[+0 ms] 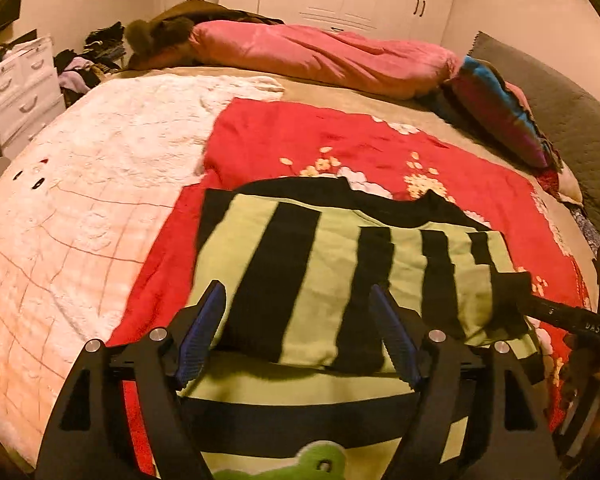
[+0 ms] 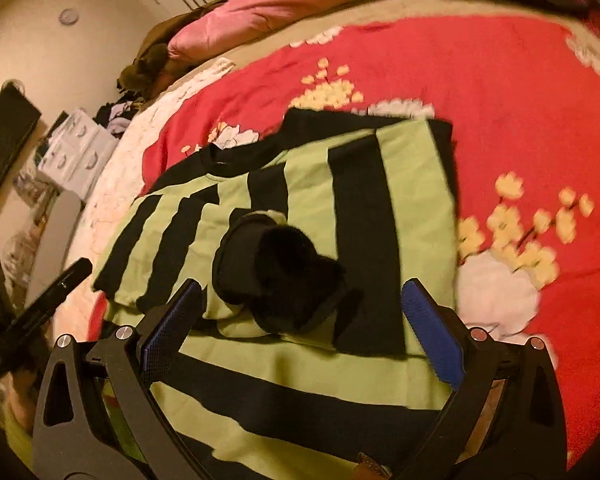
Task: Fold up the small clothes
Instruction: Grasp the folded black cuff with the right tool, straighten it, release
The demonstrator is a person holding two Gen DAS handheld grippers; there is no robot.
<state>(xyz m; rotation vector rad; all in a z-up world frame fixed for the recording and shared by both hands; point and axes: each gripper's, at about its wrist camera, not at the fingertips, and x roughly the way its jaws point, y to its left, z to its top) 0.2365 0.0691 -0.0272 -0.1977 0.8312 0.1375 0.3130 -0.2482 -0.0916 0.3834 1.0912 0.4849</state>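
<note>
A small green and black striped garment [image 1: 324,264] lies partly folded on a red flowered blanket [image 1: 300,140]. In the right wrist view the same garment [image 2: 312,184] has a black cuffed sleeve end [image 2: 276,276] resting on top. My left gripper [image 1: 300,332] is open, just above the garment's near fold, holding nothing. My right gripper [image 2: 300,320] is open, hovering over the cuff, with blue pads [image 2: 432,332] on either side of the cloth. The right gripper's black finger also shows at the left wrist view's right edge [image 1: 560,316].
The bed carries a white fluffy blanket [image 1: 80,200] on the left, a pink duvet [image 1: 320,52] at the far side and a coloured cushion [image 1: 500,112] at the right. A white drawer unit [image 1: 20,80] and heaped clothes stand beside the bed. Wardrobes line the far wall.
</note>
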